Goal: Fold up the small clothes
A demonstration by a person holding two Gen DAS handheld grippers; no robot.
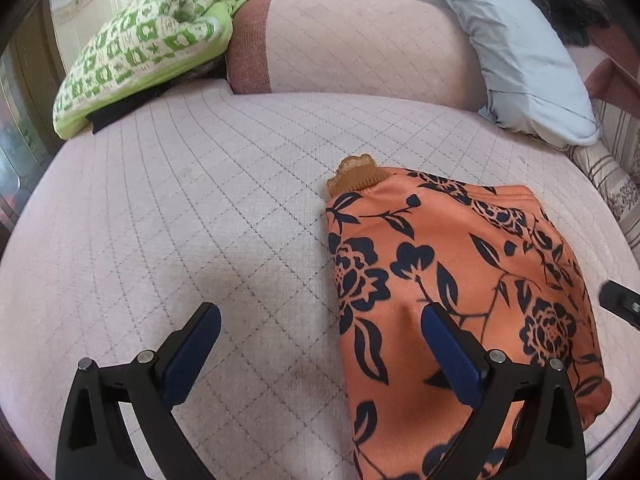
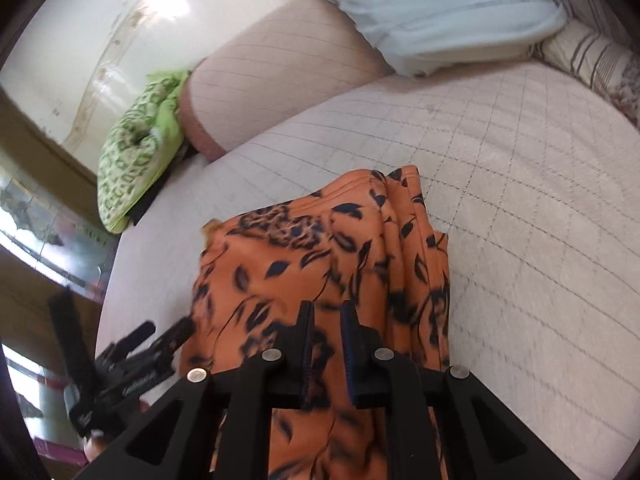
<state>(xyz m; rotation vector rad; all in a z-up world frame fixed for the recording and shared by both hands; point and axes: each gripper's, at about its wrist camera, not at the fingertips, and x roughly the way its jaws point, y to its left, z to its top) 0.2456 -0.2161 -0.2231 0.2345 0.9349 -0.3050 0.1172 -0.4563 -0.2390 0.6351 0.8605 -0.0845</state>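
Orange floral garment (image 1: 440,264) on quilted pink bed (image 1: 200,208)

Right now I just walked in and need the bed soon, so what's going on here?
A person is folding an orange floral garment on the quilted pink bed cover with two tools. The left hand-held gripper is open beside the garment's edge. The right hand-held gripper hovers over the cloth, jaws nearly closed with a narrow gap.
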